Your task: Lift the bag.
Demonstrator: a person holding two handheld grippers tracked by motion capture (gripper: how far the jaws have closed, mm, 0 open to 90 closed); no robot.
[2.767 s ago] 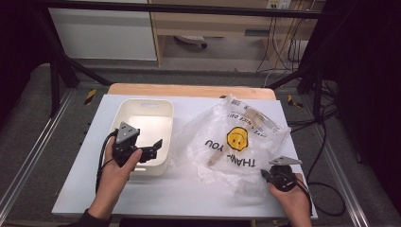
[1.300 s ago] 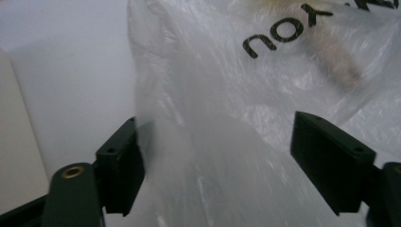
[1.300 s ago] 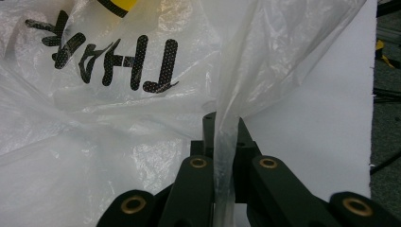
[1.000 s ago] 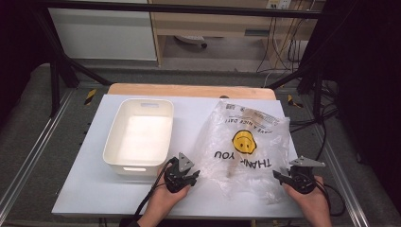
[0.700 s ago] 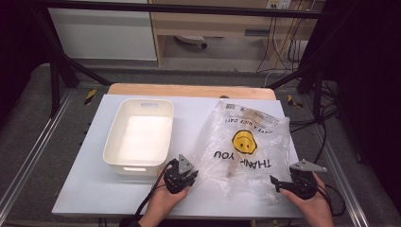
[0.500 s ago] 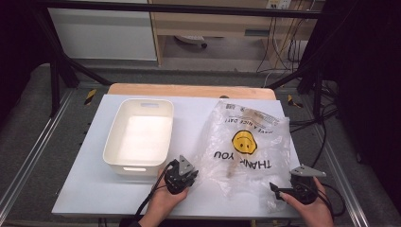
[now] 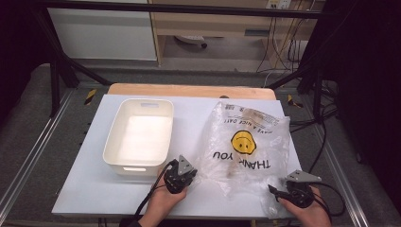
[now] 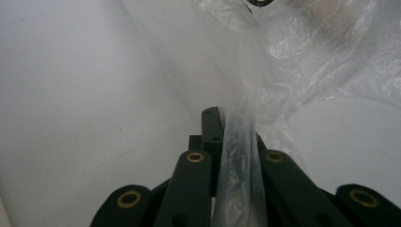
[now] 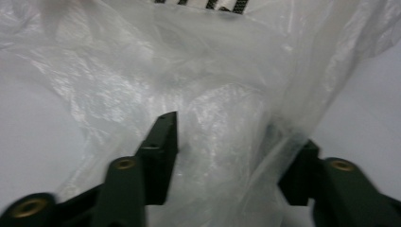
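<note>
A clear plastic bag with a yellow smiley and "THANK YOU" print lies flat on the white table. My left gripper is at the bag's near left corner. In the left gripper view it is shut on a twisted strip of the bag. My right gripper is at the bag's near right corner. Its jaws have just been closing and stand apart, with crumpled bag film between them and draped over one jaw. Something small and tan shows dimly through the film.
An empty white bin stands left of the bag, close to my left hand. A wooden board edges the table's far side. Black frame legs and cables run along the right.
My right hand has slid a little toward the table's near edge at the bag's corner, and its jaws opened wide and then narrowed. The left hand has kept its place at the near left corner.
</note>
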